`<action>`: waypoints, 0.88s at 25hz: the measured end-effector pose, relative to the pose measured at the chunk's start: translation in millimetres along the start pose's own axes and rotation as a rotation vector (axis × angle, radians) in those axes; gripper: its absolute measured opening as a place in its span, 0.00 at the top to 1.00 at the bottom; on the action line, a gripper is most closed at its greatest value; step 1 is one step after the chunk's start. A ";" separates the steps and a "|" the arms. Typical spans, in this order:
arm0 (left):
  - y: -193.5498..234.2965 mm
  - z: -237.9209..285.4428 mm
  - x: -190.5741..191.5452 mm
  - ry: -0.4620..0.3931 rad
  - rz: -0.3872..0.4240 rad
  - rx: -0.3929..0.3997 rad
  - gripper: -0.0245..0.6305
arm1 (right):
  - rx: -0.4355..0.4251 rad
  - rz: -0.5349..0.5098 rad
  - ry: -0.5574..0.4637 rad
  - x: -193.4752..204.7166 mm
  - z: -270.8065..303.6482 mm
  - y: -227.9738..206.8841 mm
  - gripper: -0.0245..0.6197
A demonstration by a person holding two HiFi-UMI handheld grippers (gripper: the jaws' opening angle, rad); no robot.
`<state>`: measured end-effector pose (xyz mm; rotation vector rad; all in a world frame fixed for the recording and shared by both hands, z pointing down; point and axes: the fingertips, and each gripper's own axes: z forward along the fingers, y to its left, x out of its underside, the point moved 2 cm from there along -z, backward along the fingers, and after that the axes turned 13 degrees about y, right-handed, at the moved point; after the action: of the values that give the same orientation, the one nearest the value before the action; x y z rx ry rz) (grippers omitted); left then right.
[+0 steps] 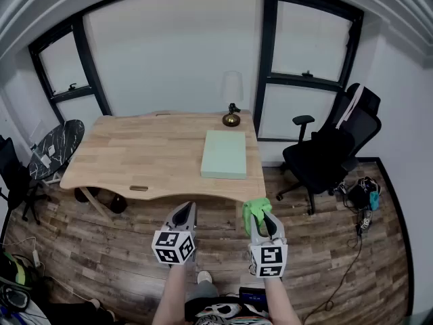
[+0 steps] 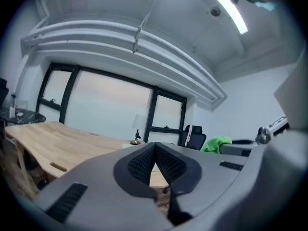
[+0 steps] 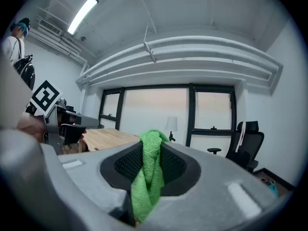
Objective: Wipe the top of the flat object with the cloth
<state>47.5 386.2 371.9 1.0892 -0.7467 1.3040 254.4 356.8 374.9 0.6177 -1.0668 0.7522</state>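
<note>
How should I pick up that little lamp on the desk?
Probably by the thin dark stem of the lamp, between its round brass base and white shade, coming in level from the near side of the desk. It stands upright, and the stem looks slim enough for jaws; shade and base are wider.

Both grippers are the same build: the left gripper (image 1: 184, 212) and right gripper (image 1: 262, 217) have smooth light-grey plastic shells that narrow to a beak-like tip. The inner faces carry black pads (image 2: 139, 165) with a fine grid texture, set in a dark recess. The left shell has dark ribbed slots (image 2: 67, 202), while the right has pale strips (image 3: 243, 199). At the back sit the left cube (image 1: 174, 247) and right cube (image 1: 268, 261) — white, with black square markers. Further down there's a pale shoe (image 1: 203, 277).
</note>
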 end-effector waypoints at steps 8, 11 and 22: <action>-4.0 -8.0 -8.7 -0.012 -0.028 0.047 0.95 | 0.004 0.001 -0.007 -4.1 -2.7 -3.1 0.82; -4.3 -9.9 -6.2 -0.004 0.005 0.024 0.95 | -0.006 0.005 -0.015 -5.7 -1.6 -2.9 0.82; 12.5 18.1 -2.0 0.007 -0.022 -0.018 0.95 | -0.026 0.000 0.003 0.3 26.6 -15.3 0.82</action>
<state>37.6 367.8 379.0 1.0746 -0.7382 1.2799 252.3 327.4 383.6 0.5939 -1.0727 0.7377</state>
